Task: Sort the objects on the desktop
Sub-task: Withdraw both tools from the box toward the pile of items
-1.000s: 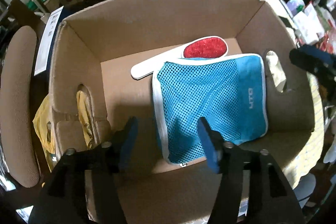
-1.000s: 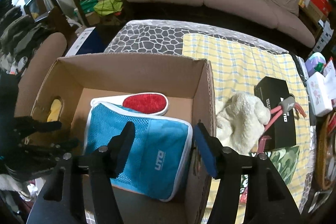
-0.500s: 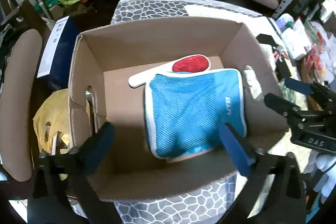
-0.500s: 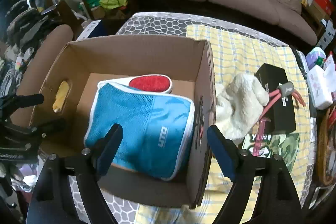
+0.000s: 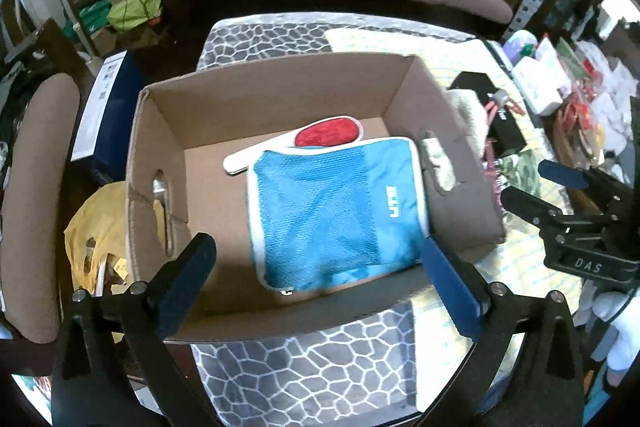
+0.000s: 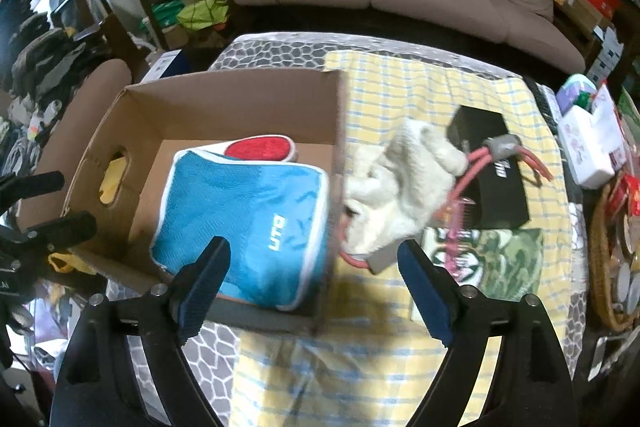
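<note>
Pouch lies in the box; both my grippers hang wide and empty, so a careless swing right could knock the plush.

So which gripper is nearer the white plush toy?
Right. The right gripper hangs just short of the plush toy beside the box; the left gripper sits over the box's far side.

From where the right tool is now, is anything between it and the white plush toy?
Nothing visible: the right tool is open and empty, and the white plush toy lies uncovered on the yellow checked cloth beside the cardboard box.
</note>
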